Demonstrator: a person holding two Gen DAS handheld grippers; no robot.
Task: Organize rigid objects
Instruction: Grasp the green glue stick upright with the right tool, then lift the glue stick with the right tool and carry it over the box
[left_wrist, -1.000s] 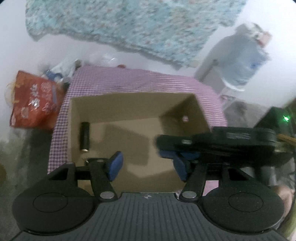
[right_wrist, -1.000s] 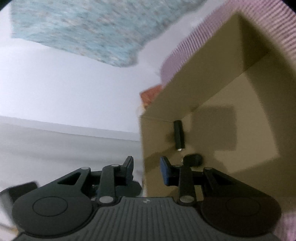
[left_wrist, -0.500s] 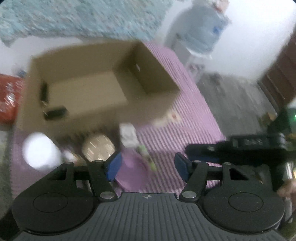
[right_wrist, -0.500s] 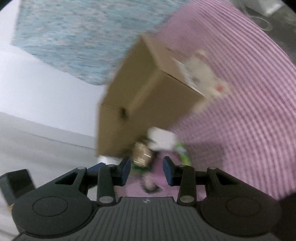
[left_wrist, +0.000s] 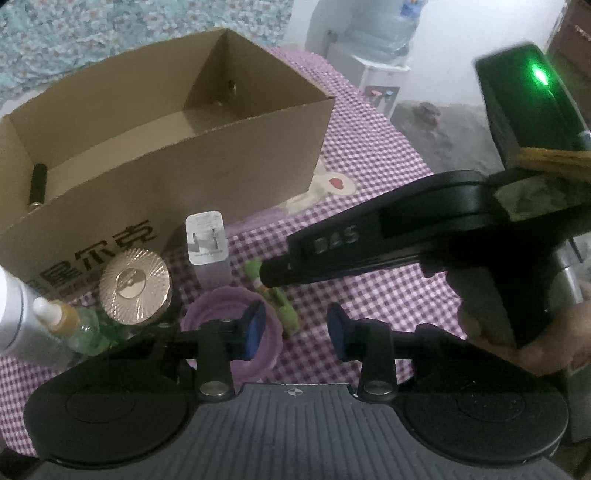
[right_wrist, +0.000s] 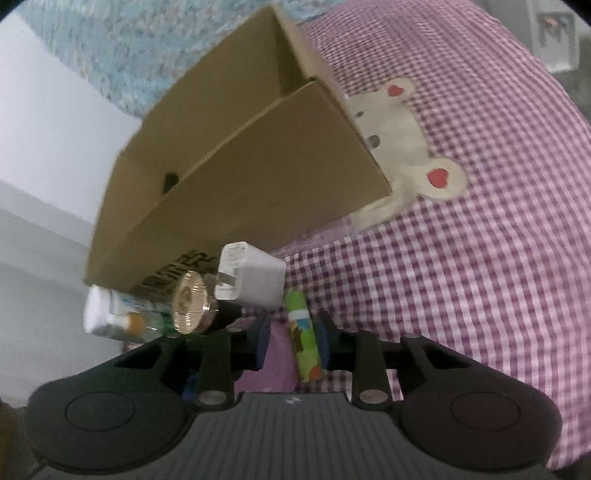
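Observation:
An open cardboard box (left_wrist: 166, 177) stands on the purple checked cloth, a black cylinder (left_wrist: 37, 184) lying inside at its left end. Before it sit a white charger (left_wrist: 207, 240), a gold-lidded jar (left_wrist: 135, 284), a dropper bottle (left_wrist: 62, 317), a purple bowl (left_wrist: 221, 293) and a green tube (left_wrist: 277, 299). My left gripper (left_wrist: 295, 330) is closing, one pad over the bowl, its right rim between the pads, untouched by them. My right gripper (right_wrist: 291, 343) is closing around the green tube (right_wrist: 304, 339); a gap still shows on the tube's left.
A white bottle (left_wrist: 11, 317) stands at the far left by the dropper bottle. A bear patch (right_wrist: 399, 147) marks the cloth right of the box. A water dispenser (left_wrist: 384, 33) stands beyond the table. A hand (left_wrist: 546, 347) holds the right gripper's handle.
Both grippers have drawn back from over the box and come down to the objects in front of it. Their jaws have narrowed, and the green tube now lies between the right pads.

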